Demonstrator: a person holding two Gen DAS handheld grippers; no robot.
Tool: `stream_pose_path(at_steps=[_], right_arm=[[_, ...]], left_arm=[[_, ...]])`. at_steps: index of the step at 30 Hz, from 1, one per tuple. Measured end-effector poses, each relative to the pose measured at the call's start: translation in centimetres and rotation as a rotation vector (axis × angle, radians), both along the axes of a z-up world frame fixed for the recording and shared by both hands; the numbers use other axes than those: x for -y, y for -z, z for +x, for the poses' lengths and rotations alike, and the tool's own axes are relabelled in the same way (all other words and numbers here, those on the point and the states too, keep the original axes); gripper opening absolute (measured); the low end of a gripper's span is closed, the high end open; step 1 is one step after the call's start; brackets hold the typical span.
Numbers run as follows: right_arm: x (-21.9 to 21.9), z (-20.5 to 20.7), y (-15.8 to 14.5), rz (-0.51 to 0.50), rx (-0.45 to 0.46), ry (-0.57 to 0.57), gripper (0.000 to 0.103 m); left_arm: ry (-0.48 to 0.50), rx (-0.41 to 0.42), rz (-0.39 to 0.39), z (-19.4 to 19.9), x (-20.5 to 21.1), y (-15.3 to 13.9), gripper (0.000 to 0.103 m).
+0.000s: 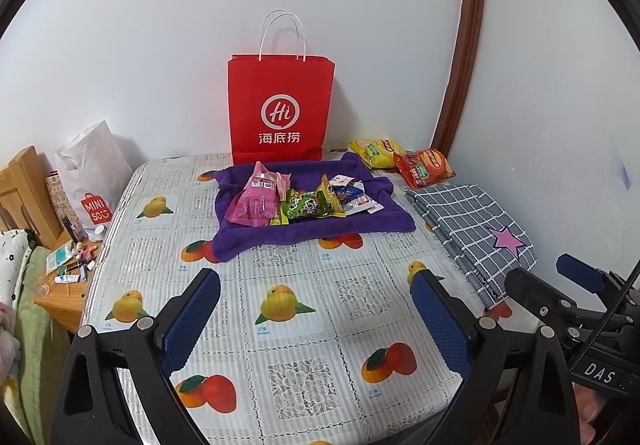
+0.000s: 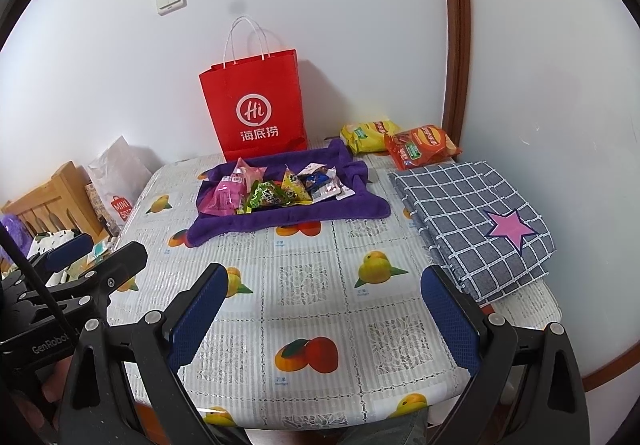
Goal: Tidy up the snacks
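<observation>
Several snack packets lie on a purple cloth (image 1: 280, 237) (image 2: 256, 223) at the table's far middle: a pink packet (image 1: 256, 201) (image 2: 226, 195), a green packet (image 1: 310, 205) (image 2: 266, 199) and a dark blue-white one (image 1: 354, 197) (image 2: 320, 183). A yellow chip bag (image 1: 376, 151) (image 2: 366, 135) and a red chip bag (image 1: 424, 167) (image 2: 420, 145) lie at the far right. A red paper bag (image 1: 280, 105) (image 2: 256, 105) stands against the wall. My left gripper (image 1: 316, 317) and right gripper (image 2: 324, 313) are open and empty over the near table.
A folded grey checked cloth (image 1: 472, 233) (image 2: 476, 217) with a pink star lies on the right. The table wears a fruit-print cover (image 1: 288, 325) (image 2: 312, 285). A white MINISO bag (image 1: 92, 177) (image 2: 116, 185) and a cluttered wooden stand (image 1: 68, 273) sit left.
</observation>
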State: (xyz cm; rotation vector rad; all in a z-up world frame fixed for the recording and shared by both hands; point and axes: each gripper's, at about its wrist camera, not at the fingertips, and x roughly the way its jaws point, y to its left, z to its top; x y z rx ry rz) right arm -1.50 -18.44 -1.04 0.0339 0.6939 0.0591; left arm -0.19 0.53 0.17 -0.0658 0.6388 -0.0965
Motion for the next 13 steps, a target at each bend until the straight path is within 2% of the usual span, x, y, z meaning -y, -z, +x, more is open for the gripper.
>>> stream_pose_path(at_steps=[13], right_arm=[[-0.9,-0.02,-0.06,-0.004,0.007,-0.012,0.096]], left_arm=[[-0.004,0.0,0.003,0.18,-0.31,0.23,0.097]])
